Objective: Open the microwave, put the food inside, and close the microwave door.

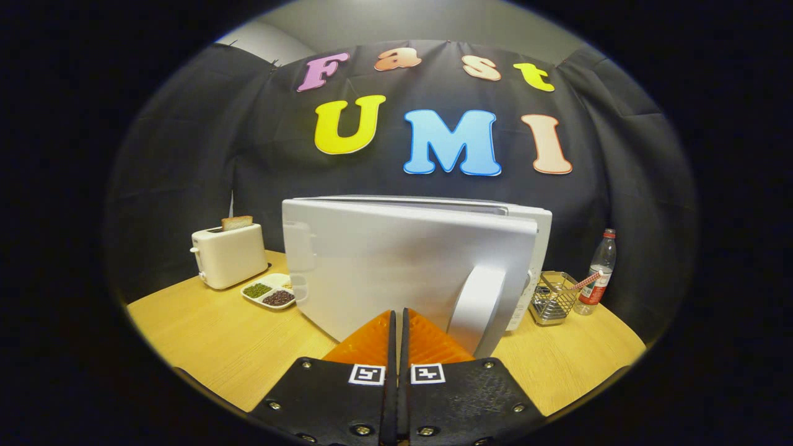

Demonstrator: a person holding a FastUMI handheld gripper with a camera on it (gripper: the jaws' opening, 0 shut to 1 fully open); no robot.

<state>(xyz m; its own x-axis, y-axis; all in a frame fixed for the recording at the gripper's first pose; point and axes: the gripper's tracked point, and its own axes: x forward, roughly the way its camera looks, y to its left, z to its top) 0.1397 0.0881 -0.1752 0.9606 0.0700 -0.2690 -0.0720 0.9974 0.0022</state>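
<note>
Gripper view: gripper (397, 313) fingers closed together, nothing between them, tips at or just short of the door (403, 266) of the microwave (538, 229), beside the handle (480, 306). Contact unclear. Door looks partly swung, not flush with the body; cavity hidden behind it. Food: likely the tray (270, 291) near the toaster (228, 255), not loaded as far as I can tell. Rack (551, 298) and bottle (596, 272) stand right of the microwave. Risks: pushing off-centre could slide the microwave, and closing now leaves the food outside.

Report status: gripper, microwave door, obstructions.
Gripper shut, empty, tips against microwave door. Door ajar, not latched. Nothing between fingers and door.
</note>
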